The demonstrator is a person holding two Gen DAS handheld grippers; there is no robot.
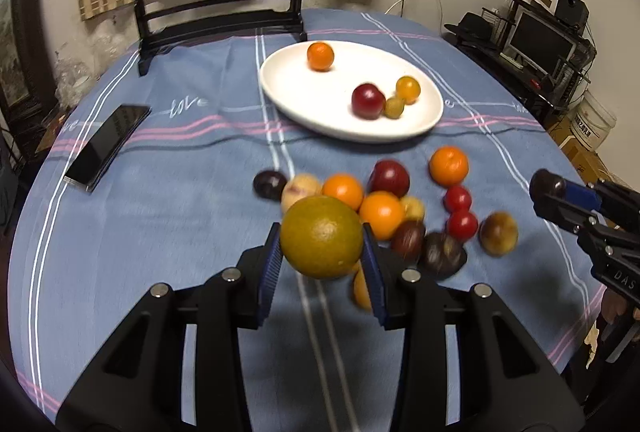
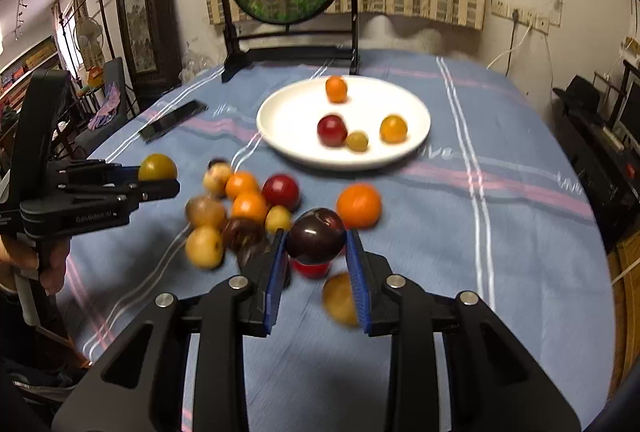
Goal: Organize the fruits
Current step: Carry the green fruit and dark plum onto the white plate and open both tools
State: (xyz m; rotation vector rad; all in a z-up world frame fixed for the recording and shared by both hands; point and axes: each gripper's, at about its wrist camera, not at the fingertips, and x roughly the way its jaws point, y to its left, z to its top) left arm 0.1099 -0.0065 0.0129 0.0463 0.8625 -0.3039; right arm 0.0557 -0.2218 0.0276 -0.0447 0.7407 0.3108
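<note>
The left gripper [image 1: 322, 264] is clenched on a greenish-yellow citrus [image 1: 321, 237], held clear above the blue-clothed surface [image 1: 180, 232]. The right gripper [image 2: 316, 260] grasps a dark plum [image 2: 316, 235] between its blue pads. Only the right wrist view shows a hand [image 2: 52, 264] on the left gripper's handle, and a yellow fruit [image 2: 339, 298] low beside its own right finger. The left wrist view alone shows a monitor [image 1: 544, 40] at the right. A white plate [image 1: 292, 80] beyond the loose fruit pile [image 1: 384, 212] carries four fruits. A phone [image 1: 106, 146] lies well to the left.
</note>
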